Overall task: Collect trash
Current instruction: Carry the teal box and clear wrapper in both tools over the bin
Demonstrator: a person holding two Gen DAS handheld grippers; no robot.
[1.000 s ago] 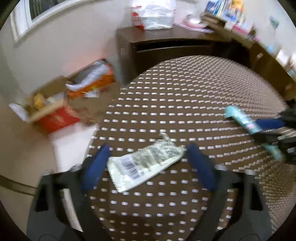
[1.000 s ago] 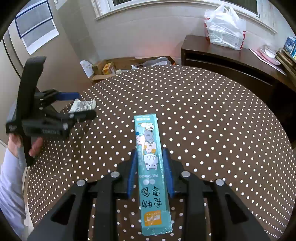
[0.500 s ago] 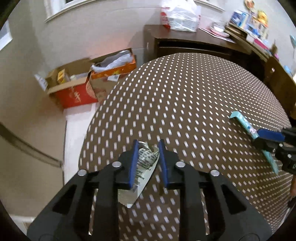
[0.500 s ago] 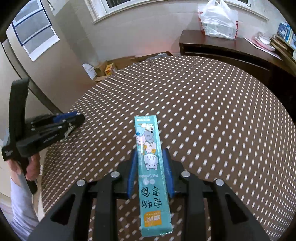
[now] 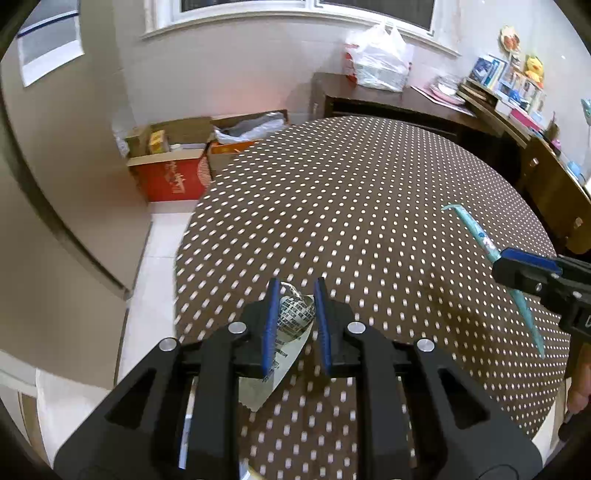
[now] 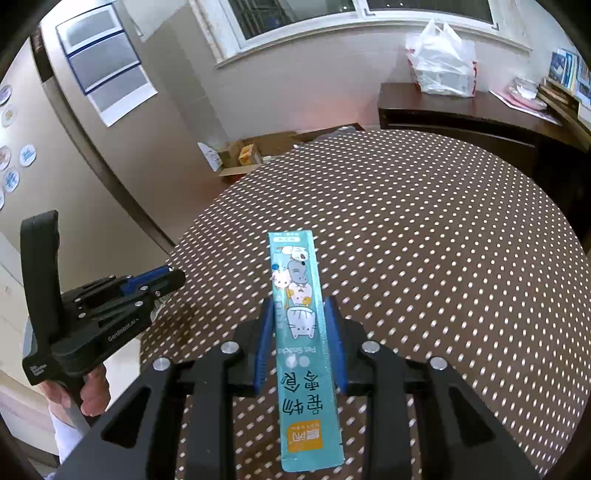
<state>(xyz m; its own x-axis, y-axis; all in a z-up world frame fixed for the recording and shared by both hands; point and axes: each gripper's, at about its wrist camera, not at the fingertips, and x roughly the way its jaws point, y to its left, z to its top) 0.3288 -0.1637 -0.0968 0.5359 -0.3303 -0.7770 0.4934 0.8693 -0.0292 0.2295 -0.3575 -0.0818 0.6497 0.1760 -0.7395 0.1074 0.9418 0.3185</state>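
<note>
Since a second ago my left gripper [image 5: 294,325] has closed on the crumpled clear wrapper [image 5: 291,321] and lifted it off the dotted table [image 5: 369,221] — its lower end is hidden. Right view: right gripper [image 6: 300,345] clamps the teal snack sachet [image 6: 301,314] above the table — no bin visible.

Round table [image 5: 369,206] w/ brown white-dotted cloth is filling the room's middle. Behind the table, a dark wood sideboard [image 5: 369,105] is standing against the wall, w/ a white plastic bag [image 5: 376,61] sitting on top. A window [image 6: 354,18] is running above the sideboard. Left of the sideboard, open cardboard boxes [image 5: 173,166] are sitting on pale floor tiles [image 5: 155,258]. Right of it, shelves w/ books [image 5: 509,88] are lining the wall.
</note>
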